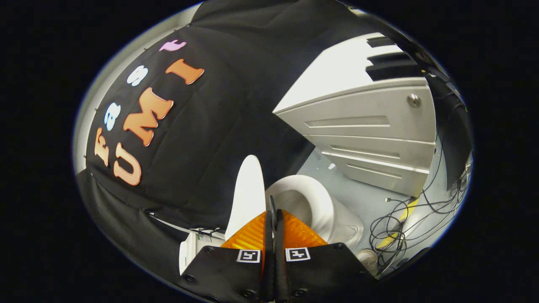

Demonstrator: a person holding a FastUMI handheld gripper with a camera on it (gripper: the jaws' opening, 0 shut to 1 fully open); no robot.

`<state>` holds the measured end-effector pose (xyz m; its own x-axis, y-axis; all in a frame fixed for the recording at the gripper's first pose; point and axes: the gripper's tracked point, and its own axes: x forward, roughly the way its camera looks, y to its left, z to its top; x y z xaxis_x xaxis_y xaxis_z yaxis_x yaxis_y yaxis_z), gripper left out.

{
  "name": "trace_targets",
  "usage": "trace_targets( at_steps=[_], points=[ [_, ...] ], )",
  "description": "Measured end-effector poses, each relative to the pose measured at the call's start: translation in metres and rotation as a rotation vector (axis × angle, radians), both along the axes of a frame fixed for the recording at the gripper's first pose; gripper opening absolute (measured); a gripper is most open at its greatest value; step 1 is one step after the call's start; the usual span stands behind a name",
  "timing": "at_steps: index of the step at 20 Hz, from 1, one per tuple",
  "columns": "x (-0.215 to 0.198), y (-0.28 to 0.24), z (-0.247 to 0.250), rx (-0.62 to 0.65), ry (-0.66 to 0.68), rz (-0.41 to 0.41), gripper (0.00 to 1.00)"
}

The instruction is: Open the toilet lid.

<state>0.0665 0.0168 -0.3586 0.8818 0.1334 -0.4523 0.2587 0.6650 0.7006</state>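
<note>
One view to go on, the gripper camera. Your gripper [273, 210] has its jaws pressed together, no visible gap between the fingers [252, 235], and nothing gripped between them as far as I can see. A thin dark edge sticks up right at the fingertips; can't tell what it is.

Toilet lid [247, 193] is standing up on edge, raised, just ahead of the fingers and slightly to their left. It looks close to the left fingertip, but contact can't be confirmed. Toilet bowl [305, 202] sits just beyond the fingertips on the right side, rim and inside exposed. Tank [191, 248] shows low beside the left finger, under the raised lid.

Beyond the bowl you have a white cabinet [366, 126] with several drawer fronts and a round metal knob [414, 100] near its upper corner. Pale floor [358, 198] runs between bowl and cabinet. Tangle of dark cables [400, 227] lies on the floor to the right of the bowl, with a yellow strip [406, 212] running through it. Black cloth wall [219, 126] stands behind the lid.
</note>
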Motion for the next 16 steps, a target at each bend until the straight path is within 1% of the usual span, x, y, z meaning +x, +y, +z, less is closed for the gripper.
trace_targets(
  at_steps=[3, 7, 12, 16],
  points=[
    [0.003, 0.024, 0.036, -0.048, -0.042, 0.068, 0.08],
    [0.001, 0.061, 0.08, -0.113, -0.091, 0.128, 0.08],
    [-0.005, 0.099, 0.115, -0.259, -0.115, 0.196, 0.08],
    [-0.009, 0.129, 0.139, -0.342, -0.143, 0.235, 0.08]
  ],
)
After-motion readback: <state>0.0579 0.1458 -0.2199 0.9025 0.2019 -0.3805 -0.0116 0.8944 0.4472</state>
